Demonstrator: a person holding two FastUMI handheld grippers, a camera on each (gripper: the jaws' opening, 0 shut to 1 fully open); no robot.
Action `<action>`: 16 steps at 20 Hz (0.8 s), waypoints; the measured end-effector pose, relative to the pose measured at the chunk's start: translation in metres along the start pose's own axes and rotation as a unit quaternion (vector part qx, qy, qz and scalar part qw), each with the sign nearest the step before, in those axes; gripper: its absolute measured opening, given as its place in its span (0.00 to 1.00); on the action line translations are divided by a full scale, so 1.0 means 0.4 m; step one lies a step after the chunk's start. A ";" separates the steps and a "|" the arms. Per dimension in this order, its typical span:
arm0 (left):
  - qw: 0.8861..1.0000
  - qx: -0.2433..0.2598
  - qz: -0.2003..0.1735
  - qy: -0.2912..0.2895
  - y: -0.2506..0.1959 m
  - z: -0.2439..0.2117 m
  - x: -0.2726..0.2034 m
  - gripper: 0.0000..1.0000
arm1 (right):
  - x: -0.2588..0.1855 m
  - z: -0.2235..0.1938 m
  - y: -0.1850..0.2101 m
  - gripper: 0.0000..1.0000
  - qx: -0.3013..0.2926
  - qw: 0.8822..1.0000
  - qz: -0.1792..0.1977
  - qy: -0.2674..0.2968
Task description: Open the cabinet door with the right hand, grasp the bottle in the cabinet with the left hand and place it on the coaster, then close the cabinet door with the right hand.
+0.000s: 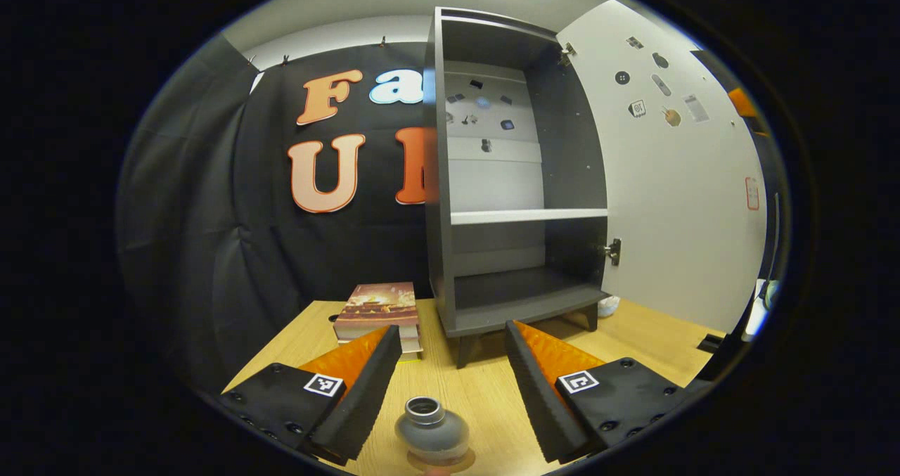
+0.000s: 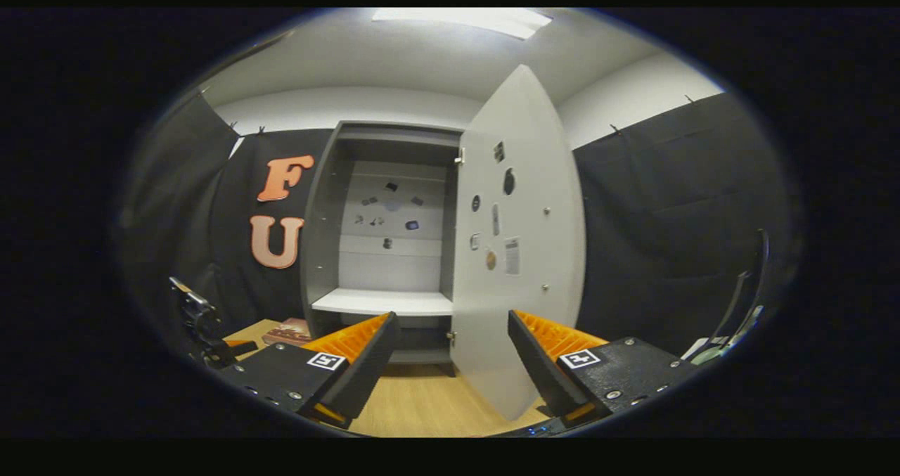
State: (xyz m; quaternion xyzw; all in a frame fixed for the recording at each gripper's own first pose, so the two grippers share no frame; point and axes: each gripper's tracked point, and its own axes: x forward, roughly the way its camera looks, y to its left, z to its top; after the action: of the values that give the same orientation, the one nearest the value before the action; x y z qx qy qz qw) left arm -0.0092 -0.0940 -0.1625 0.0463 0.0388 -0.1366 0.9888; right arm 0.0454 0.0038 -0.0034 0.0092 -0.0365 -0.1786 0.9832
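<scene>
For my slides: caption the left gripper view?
Open left gripper above the bottle on the table, cabinet door open.

Open claw [image 1: 453, 391], bottle [image 1: 431, 430] between fingers, cabinet door [image 1: 675, 181] open

Coaster [image 1: 441, 466]: mostly hidden under the bottle [image 1: 431, 430], cut off at the view's bottom edge. Small stickers [image 1: 661, 93] on the cabinet door [image 1: 675, 202]: too small to tell. Books [image 2: 288, 333]: partly hidden behind a finger.

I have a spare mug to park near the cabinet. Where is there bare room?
Bare room: the white shelf, the cabinet's floor under it, and the table between its feet and the bottle. Crowded: the left, where the books lie, and around the bottle between the left gripper's open fingers.
</scene>
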 end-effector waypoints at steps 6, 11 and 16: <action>0.999 0.000 0.030 -0.033 -0.068 0.168 0.003 0.95 | 0.015 0.019 -0.285 0.95 -0.003 0.998 -0.054 -0.019; 0.997 -0.063 0.034 -0.019 -0.116 0.205 -0.012 0.96 | 0.087 -0.025 -0.366 0.95 0.009 0.999 -0.036 0.015; 0.996 -0.069 0.039 -0.029 -0.095 0.238 -0.033 0.95 | 0.126 -0.020 -0.322 0.94 0.016 1.000 0.009 0.025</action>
State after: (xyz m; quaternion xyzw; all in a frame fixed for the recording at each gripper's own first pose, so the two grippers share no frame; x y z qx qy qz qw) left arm -0.0261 -0.1365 -0.0698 -0.0241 0.0178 -0.0960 0.9949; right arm 0.0479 -0.1343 -0.0120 0.0290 -0.0153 -0.1684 0.9852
